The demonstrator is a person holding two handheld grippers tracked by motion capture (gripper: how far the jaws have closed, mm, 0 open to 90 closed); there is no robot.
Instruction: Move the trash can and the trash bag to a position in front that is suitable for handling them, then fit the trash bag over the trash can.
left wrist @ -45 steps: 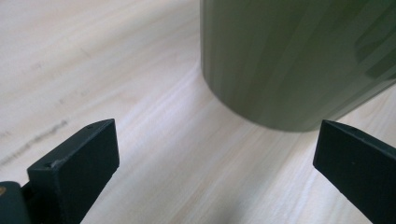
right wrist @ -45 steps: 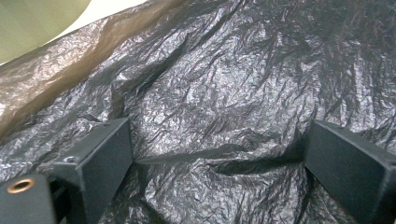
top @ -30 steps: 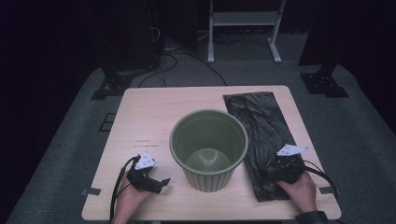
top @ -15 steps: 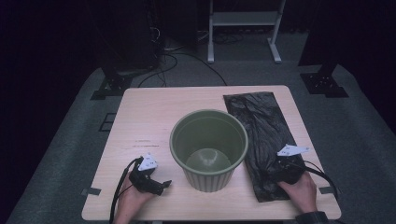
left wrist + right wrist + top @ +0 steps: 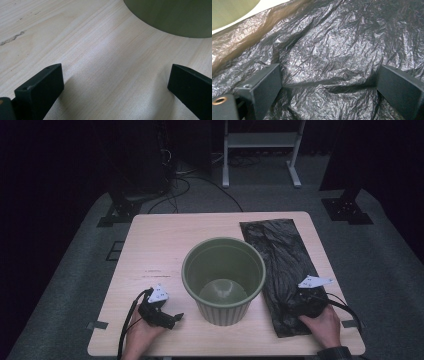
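One black bag [image 5: 280,270], one green bin [image 5: 223,280], two grippers, right [image 5: 329,85] and left [image 5: 115,87], both spread.

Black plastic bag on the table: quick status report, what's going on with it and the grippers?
Right gripper open, jaws pressed onto the crinkled black plastic bag, not yet pinched. Left gripper open over bare wooden table. Green ribbed plastic bin stands between them, empty.

Olive-green ribbed bin [image 5: 223,279], glossy crinkled black plastic bag [image 5: 280,265], pale wood-grain table [image 5: 165,245], black fingers [image 5: 41,90]
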